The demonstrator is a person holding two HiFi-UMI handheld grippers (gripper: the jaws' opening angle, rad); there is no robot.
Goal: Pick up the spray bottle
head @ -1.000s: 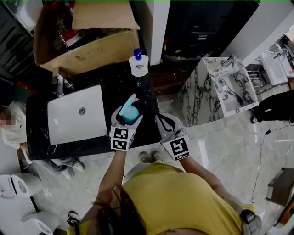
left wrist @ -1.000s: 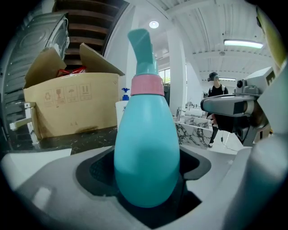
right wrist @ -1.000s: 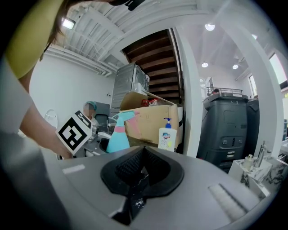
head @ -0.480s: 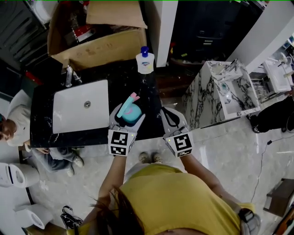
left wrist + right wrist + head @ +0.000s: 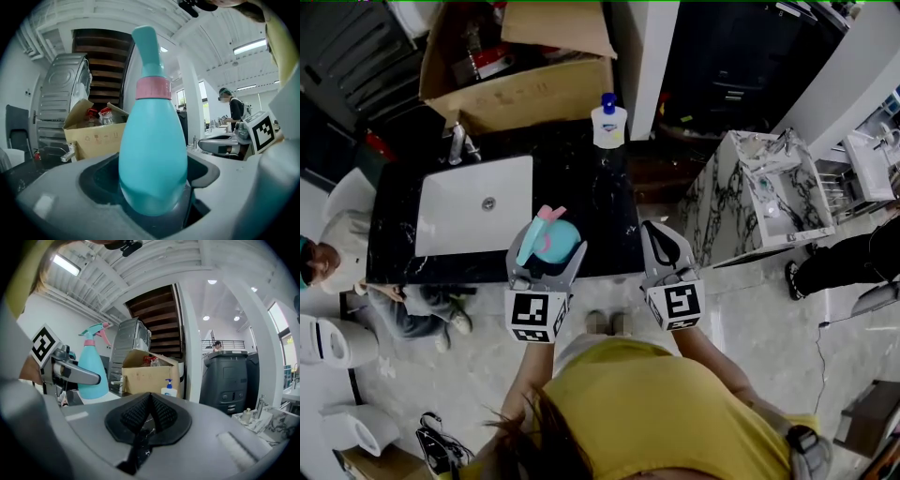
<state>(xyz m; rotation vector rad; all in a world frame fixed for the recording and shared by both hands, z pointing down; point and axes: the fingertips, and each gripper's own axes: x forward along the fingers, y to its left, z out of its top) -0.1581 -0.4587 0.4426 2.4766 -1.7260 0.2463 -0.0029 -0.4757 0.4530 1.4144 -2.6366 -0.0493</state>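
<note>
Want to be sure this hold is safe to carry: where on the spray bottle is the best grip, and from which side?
Probably the wide lower body, from the person's side, as the left gripper has it: jaws closed on the upright spray bottle. Above, it tapers to a narrow neck with a pink collar, likelier to slip or tip.

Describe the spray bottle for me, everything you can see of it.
The spray bottle has a teal, pear-shaped body that looks like smooth plastic, a pink band at the neck and a teal spray head with pink parts. It stands upright, clamped low on its body between the jaws of the left gripper, over the front edge of the black counter, right of the white sink. Whether its base touches the counter cannot be told.
</note>
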